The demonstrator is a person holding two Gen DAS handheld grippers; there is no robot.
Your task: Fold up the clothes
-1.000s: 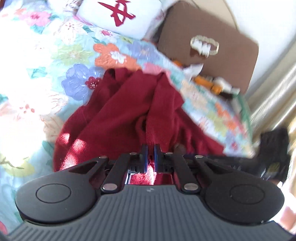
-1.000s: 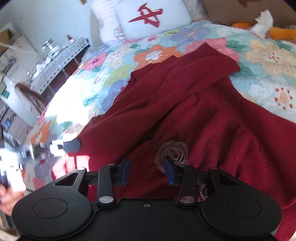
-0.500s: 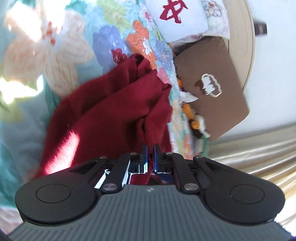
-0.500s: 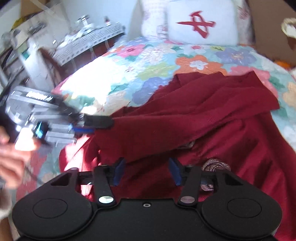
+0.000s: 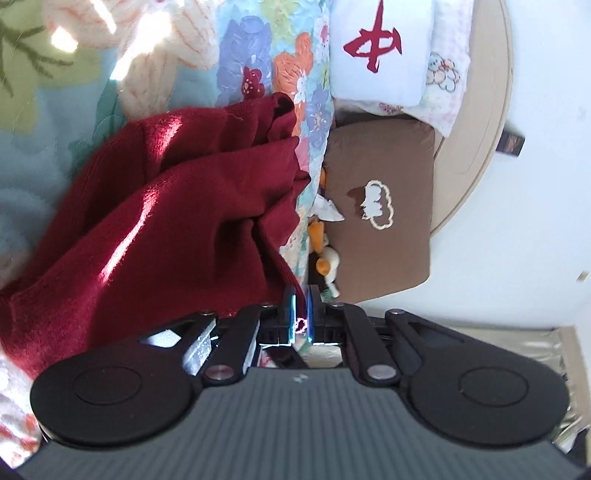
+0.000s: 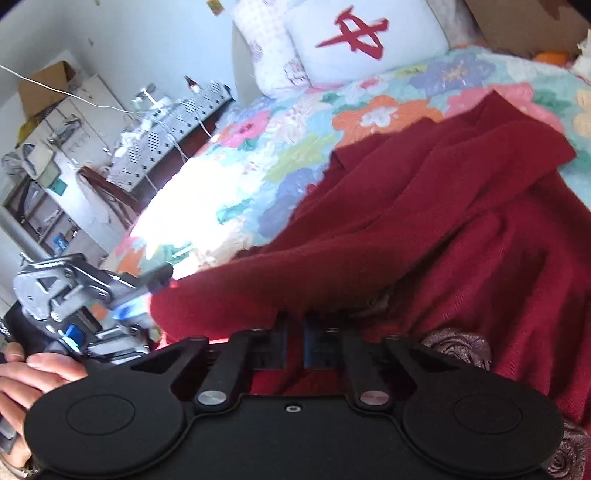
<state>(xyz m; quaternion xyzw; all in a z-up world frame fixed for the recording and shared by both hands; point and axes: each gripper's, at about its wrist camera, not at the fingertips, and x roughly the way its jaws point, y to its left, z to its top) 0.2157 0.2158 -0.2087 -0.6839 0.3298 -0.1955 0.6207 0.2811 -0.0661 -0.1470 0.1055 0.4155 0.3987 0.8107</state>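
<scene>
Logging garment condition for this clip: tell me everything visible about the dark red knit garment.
The dark red garment is a soft fine knit, plain in colour, with a brownish rosette decoration on it. It lies rumpled and partly folded over itself on the floral bedspread, sunlight striking some folds. One edge is pinched in the left gripper, whose fingers are closed on the cloth and pull it taut. The right gripper sits nearly closed at another fold; whether it grips fabric is unclear.

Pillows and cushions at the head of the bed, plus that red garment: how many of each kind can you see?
White pillow with a red character: 1
Pale floral-print pillow: 1
Brown cushion with a cloud outline: 1
Dark red knit garment: 1
Total: 4
</scene>
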